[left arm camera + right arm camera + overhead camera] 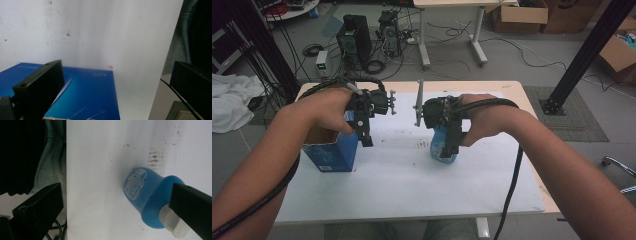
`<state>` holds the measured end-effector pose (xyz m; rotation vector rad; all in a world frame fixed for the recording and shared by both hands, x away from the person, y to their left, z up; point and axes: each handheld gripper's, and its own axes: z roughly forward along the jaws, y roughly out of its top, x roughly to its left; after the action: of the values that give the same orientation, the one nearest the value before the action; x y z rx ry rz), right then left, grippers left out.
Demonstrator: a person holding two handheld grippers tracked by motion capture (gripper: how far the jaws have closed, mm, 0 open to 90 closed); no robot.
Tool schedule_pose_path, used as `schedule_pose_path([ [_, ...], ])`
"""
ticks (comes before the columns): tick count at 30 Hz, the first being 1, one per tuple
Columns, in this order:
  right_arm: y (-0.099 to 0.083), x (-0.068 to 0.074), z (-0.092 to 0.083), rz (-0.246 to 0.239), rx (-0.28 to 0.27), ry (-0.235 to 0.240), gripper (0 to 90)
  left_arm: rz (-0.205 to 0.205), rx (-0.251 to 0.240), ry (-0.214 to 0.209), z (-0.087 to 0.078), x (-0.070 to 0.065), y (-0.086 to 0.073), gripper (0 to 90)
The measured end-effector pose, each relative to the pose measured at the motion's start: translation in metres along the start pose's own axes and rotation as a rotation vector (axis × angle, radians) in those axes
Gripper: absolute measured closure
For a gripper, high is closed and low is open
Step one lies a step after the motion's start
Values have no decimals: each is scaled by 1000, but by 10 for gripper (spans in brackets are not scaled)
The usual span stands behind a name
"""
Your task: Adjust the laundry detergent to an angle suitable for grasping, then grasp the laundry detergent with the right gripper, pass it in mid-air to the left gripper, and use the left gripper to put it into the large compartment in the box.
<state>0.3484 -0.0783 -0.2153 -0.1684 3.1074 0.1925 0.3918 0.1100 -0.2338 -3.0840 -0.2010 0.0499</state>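
A blue carton [332, 152], open at the top, stands on the left part of the white table [402, 180]. My left gripper [365, 131] hangs just right of its top edge. In the left gripper view the carton's blue face [85, 95] lies under the left jaw, and the left gripper [116, 66] is open with nothing in it. A blue bottle [438, 148] with a white cap stands at mid-table. My right gripper [452, 141] is right above it. In the right gripper view the bottle [147, 195] sits by the right jaw, and the right gripper [116, 187] is open, not touching it.
Brown smudges [422, 145] mark the table between the carton and the bottle. Beyond the far edge stand computer towers [354, 37] and cables on the floor. A black frame post [584, 55] rises at right. A white cloth [232, 100] lies at left.
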Motion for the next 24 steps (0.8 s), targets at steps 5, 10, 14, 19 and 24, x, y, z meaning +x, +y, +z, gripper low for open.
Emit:
schedule_pose_path([
  [5, -1, -1, 0, -7, -7, 2, 0, 4, 3, 3, 1, 0, 2, 1],
  [10, 1, -1, 1, -19, -9, 2, 0, 3, 2, 2, 0, 2, 1, 1],
  [14, 4, -2, 2, -24, -5, -5, 0, 4, -1, 4, -1, 1, 0, 1],
  [19, 9, -1, 2, -30, 13, 6, 0, 0, -10, 15, -4, 1, -5, 1],
  [24, 14, -1, 2, -43, 14, 5, 0, -5, -9, 12, -3, 1, -10, 1],
])
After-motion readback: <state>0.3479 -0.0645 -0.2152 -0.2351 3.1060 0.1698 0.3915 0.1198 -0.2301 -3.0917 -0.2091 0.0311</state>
